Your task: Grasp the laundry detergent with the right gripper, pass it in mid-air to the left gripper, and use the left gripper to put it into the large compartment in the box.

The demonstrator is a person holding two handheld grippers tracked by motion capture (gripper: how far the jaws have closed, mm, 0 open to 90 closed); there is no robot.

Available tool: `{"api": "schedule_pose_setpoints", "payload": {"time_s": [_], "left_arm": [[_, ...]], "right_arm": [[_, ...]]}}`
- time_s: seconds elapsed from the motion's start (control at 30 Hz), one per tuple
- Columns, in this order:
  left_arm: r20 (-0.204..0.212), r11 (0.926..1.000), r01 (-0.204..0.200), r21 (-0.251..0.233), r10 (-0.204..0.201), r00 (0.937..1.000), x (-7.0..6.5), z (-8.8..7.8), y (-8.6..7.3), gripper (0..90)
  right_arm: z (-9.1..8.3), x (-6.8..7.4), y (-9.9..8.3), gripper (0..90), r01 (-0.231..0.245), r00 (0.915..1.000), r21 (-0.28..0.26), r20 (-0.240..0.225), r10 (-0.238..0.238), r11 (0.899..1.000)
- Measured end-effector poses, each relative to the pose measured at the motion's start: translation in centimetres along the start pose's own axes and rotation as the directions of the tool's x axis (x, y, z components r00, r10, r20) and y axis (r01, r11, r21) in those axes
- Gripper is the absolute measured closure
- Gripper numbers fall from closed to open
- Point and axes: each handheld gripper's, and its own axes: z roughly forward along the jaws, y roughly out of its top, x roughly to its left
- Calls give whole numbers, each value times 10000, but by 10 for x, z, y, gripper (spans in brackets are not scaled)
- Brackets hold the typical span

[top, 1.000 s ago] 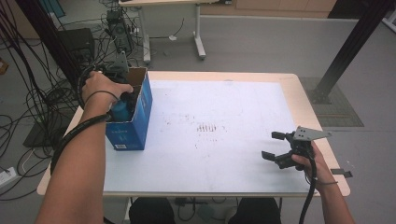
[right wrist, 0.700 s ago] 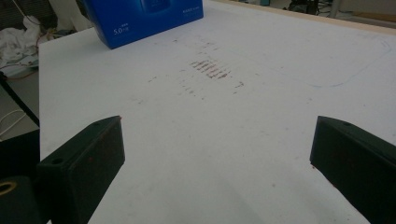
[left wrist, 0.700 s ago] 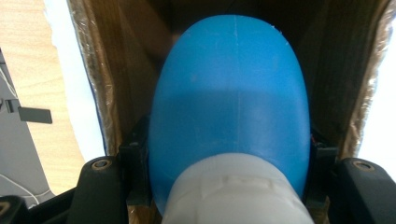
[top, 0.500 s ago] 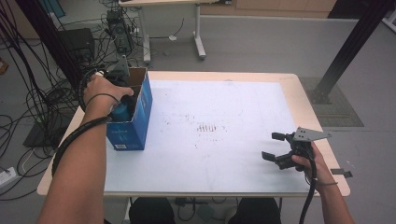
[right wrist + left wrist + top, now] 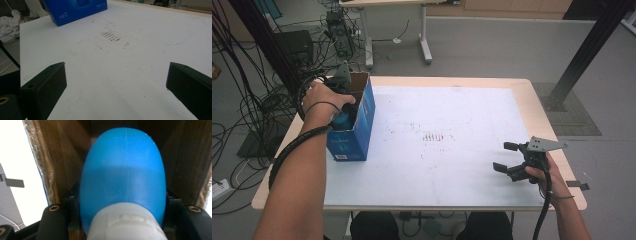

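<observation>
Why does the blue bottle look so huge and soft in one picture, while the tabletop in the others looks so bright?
Left gripper view: the blue bottle sits very near the lens inside the dim box, so it looms large and slightly blurred; its upper half is shadowed. Right gripper view: the near jaws are soft, and the white table glares under even light. High view: sharp, soft shadows.

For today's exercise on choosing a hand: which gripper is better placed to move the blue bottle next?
Left. The left gripper is inside the box, shut on the bottle; the right gripper sits open, far across the table.
</observation>
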Motion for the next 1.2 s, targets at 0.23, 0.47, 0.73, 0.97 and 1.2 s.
{"api": "schedule_pose_setpoints", "payload": {"time_s": [0.23,0.47,0.73,0.97,1.2], "left_arm": [[12,10000,27,-45,-27,10000,1,0,-1,376],[15,10000,35,2,-35,10000,1,0,-1,375],[9,10000,55,-25,-55,10000,0,1,-1,375],[23,10000,75,-34,-75,10000,1,1,-1,375],[133,9999,120,-83,-118,9998,5,1,-2,375]], "right_arm": [[1,1,-1,30,-16,10000,-18,-18,16,10000],[0,1,-2,30,-36,10000,-4,2,36,10000],[1,0,-2,30,-26,10000,-12,-14,26,10000],[1,-1,-3,30,-32,10000,-4,-24,32,10000],[1,-2,-4,30,-82,10000,0,5,82,10000]]}}
